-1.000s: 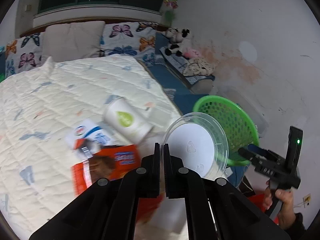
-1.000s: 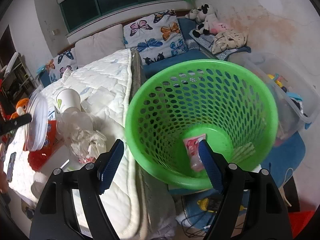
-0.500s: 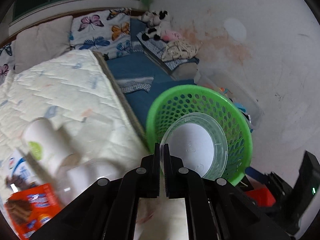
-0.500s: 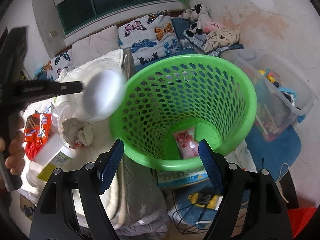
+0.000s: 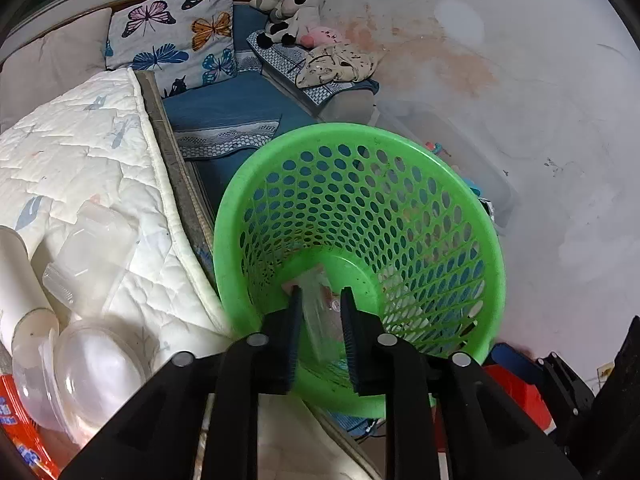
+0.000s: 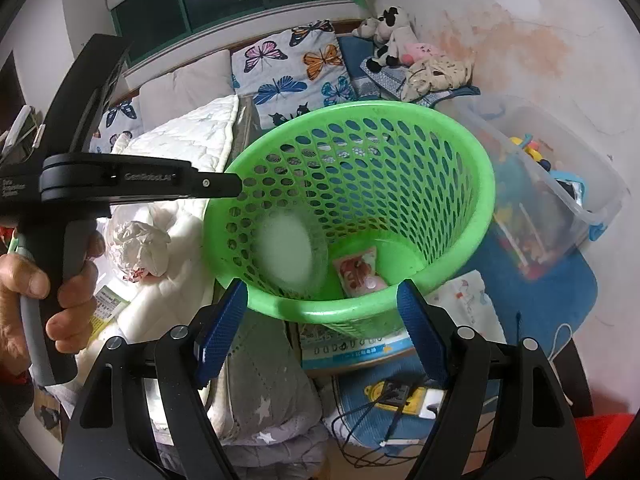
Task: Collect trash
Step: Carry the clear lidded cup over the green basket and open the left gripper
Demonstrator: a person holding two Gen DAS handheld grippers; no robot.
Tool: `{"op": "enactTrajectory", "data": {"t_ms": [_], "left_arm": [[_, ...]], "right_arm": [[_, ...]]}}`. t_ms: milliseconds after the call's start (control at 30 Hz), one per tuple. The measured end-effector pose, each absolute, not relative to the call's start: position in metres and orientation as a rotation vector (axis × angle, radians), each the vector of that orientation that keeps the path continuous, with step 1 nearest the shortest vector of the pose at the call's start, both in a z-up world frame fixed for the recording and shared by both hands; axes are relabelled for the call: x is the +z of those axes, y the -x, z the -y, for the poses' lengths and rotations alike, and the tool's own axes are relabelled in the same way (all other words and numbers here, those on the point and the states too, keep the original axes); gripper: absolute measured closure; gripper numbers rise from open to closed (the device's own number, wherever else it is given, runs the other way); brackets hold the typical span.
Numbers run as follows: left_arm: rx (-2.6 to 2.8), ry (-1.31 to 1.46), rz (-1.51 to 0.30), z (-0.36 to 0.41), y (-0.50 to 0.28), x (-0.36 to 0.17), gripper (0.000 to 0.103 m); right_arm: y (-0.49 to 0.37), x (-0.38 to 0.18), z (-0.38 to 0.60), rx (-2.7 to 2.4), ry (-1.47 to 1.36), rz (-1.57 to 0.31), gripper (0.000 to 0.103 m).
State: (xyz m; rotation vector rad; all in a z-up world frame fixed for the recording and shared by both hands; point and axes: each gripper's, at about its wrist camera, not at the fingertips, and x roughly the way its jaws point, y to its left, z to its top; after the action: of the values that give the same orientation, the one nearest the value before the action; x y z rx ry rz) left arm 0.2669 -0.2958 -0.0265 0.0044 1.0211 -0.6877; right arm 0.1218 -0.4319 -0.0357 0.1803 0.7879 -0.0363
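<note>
A green perforated basket [image 5: 360,132] [image 6: 400,108] stands beside the bed. My left gripper [image 5: 321,294] [image 6: 236,184] hangs over the basket's near-left rim, its jaws opening. A round clear plastic lid [image 6: 286,252] [image 5: 316,312] shows as a blur inside the basket. It is below the left fingertips and free of the pads. A pink snack wrapper [image 6: 358,274] lies on the basket's bottom. My right gripper [image 6: 320,286] stands wide open just short of the near rim, holding nothing.
On the white quilt [image 5: 80,160] lie clear plastic containers [image 5: 92,256], a domed lid [image 5: 92,364], a paper cup [image 5: 16,280], a red packet [image 5: 16,412] and crumpled tissue [image 6: 140,244]. A clear storage bin [image 6: 560,184] stands right of the basket, against the wall.
My left gripper carried the clear lid from above the bed to over the basket, then its jaws parted and the lid dropped in. The right gripper moved slightly closer to the basket.
</note>
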Motion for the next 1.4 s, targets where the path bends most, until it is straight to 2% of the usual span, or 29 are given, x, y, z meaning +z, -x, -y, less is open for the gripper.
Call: {"op": "enactTrajectory", "data": {"t_ms": [333,900,1067,1300,1333,1367,1400], "left_arm": [[-0.647,0.025,-0.952,0.242,-0.242,0.000,0.077],[-0.468,0.148,-0.877,0.082,-0.194,0.011,0.077],[-0.501,0.147,-0.883,0.062,-0.174,0.002,0.077],[-0.619,0.069,-0.934,0.076,-0.150,-0.023,0.077],[-0.623,0.051,-0.931,0.079,-0.148,-0.024,0.075],[-0.619,0.025,-0.915,0.082,-0.145,-0.025,0.062],[-0.605,-0.004,-0.903,0.085,-0.143,-0.024,0.037]], "right_arm": [[-0.119,-0.029,0.421,-0.018,-0.176,-0.781,0.026],[-0.123,-0.015,0.369,0.086,-0.171,-0.775,0.026],[-0.129,-0.014,0.353,0.115,-0.161,-0.777,0.026],[-0.138,-0.017,0.340,0.133,-0.156,-0.789,0.026],[-0.139,-0.017,0.340,0.134,-0.160,-0.790,0.026],[-0.139,-0.018,0.340,0.135,-0.163,-0.791,0.026],[-0.140,-0.018,0.340,0.137,-0.166,-0.791,0.026]]}}
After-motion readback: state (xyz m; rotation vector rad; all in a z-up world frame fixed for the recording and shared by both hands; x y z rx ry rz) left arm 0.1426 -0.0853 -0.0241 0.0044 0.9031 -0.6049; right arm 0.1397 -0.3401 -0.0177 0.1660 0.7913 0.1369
